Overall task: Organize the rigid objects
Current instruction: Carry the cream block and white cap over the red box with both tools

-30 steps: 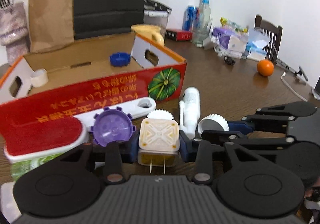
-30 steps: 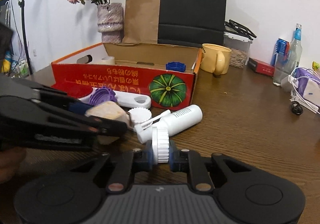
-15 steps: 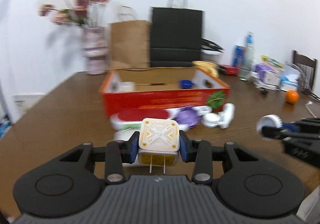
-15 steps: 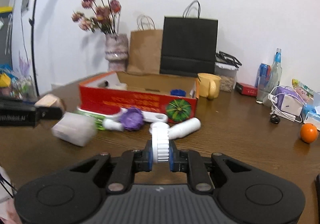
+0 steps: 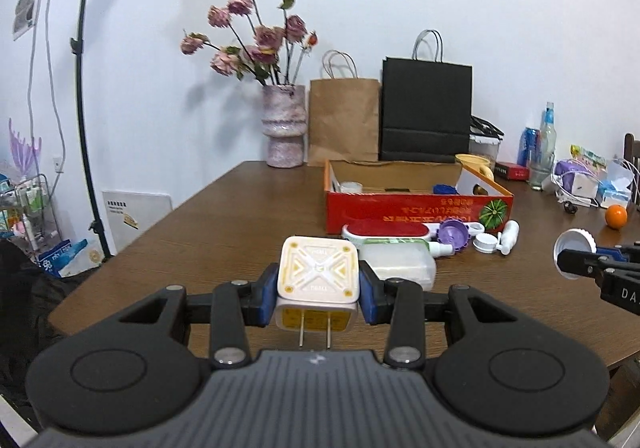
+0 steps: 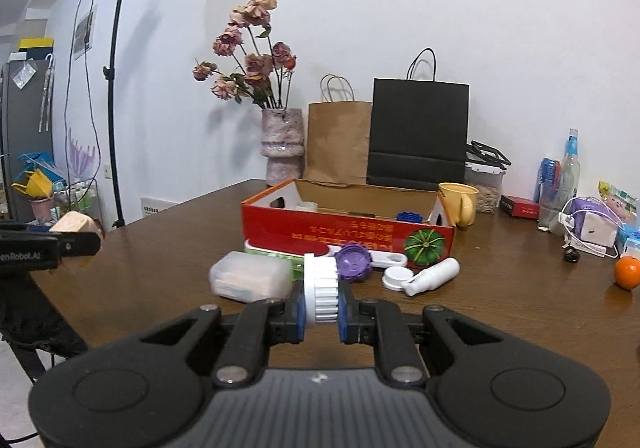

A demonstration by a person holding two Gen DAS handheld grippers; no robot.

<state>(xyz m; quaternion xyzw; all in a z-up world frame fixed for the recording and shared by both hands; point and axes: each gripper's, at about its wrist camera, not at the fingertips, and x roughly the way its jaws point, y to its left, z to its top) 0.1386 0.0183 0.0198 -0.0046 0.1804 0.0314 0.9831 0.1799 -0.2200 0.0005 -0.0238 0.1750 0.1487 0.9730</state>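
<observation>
Two pairs of tongs hang above a brown wooden table (image 5: 248, 216), each gripping one item. Left tongs (image 5: 319, 295) clamp a cream wall charger (image 5: 318, 275), prongs toward the camera; its embossed lettering is too small to read. Right tongs (image 6: 321, 315) pinch a white ribbed cap (image 6: 321, 294) on edge. Far across the table, a red cardboard box (image 6: 348, 234) bears upside-down yellow characters and a green pumpkin picture. Near its front lie a purple lid (image 6: 353, 261) and a white bottle (image 6: 434, 275). "Robot.AI" shows on the left tongs' side.
</observation>
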